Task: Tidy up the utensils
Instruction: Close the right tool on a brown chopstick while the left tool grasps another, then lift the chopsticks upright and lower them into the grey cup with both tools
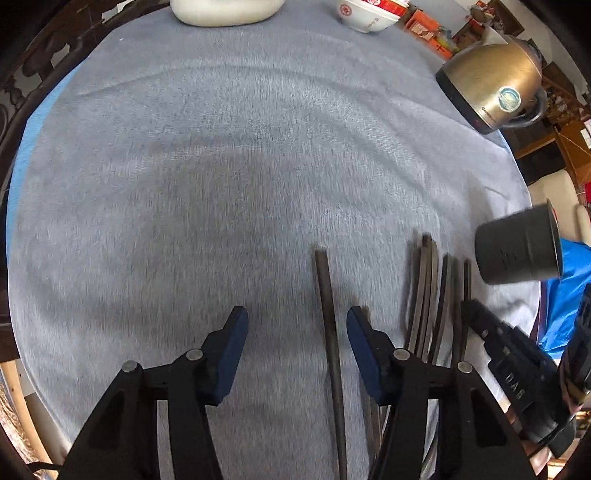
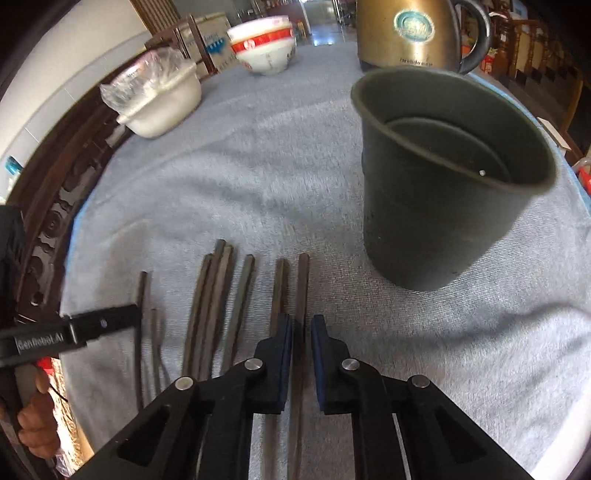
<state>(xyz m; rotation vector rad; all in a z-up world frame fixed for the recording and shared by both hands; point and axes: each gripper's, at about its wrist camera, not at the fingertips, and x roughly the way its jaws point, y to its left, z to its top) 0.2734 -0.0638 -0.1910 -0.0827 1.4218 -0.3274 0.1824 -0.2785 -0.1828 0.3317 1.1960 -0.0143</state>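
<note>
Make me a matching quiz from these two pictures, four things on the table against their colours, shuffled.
Things:
1. kettle
2. cup
3. bowl
4. table cloth

Colours:
A. white with a red band
B. light grey-blue
C. brassy gold
D. dark grey

Pairs: 1-C, 2-D, 3-A, 4-B

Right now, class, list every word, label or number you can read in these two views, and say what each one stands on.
"GenRobot.AI": white letters on the left gripper's black finger.
Kettle: round teal emblem and a small line of print below, both too blurred to read.
Bowl: red band with a round mark, unreadable.
Raised letters on the right gripper's finger: too blurred to tell.
Dark cup: no text visible.
</note>
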